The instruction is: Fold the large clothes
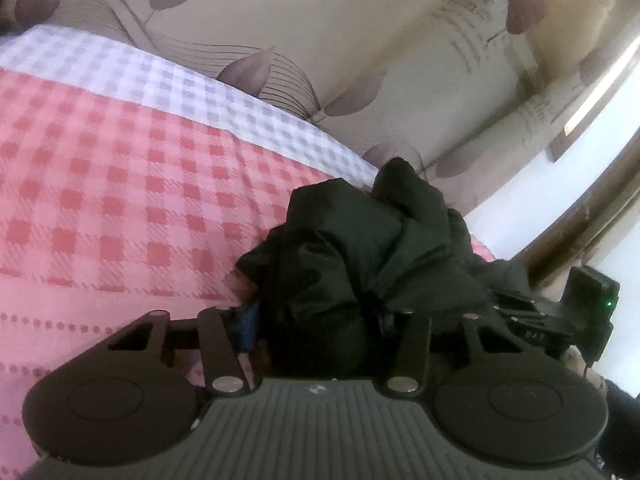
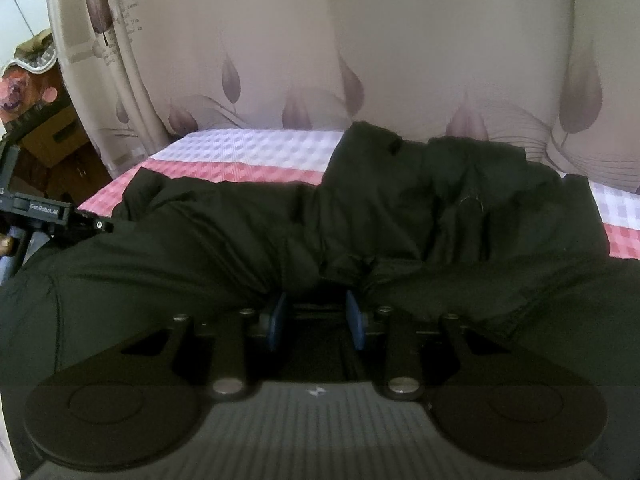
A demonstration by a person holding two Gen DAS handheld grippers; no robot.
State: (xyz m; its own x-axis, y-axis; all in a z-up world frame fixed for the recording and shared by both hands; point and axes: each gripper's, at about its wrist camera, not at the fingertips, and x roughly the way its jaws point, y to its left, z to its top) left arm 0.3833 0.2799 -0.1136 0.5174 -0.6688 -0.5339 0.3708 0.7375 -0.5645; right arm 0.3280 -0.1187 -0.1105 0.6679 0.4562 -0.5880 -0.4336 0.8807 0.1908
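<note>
A large black padded jacket [image 2: 360, 216] lies bunched across a bed with a pink and white checked sheet [image 2: 240, 152]. My right gripper [image 2: 316, 312] has its blue pads [image 2: 276, 320] closed on a fold of the jacket's near edge. In the left wrist view my left gripper [image 1: 316, 320] is shut on a bunched lump of the same jacket [image 1: 360, 248], which hides its fingertips. The right gripper's body [image 1: 576, 312] shows at the right of the left wrist view; the left gripper's body [image 2: 44, 212] shows at the left of the right wrist view.
The checked sheet [image 1: 120, 184] spreads to the left of the left gripper. A leaf-patterned headboard [image 2: 360, 60] stands behind the bed. A cardboard box [image 2: 52, 136] and clutter sit at the far left beside the bed. A wooden frame [image 1: 592, 208] stands at right.
</note>
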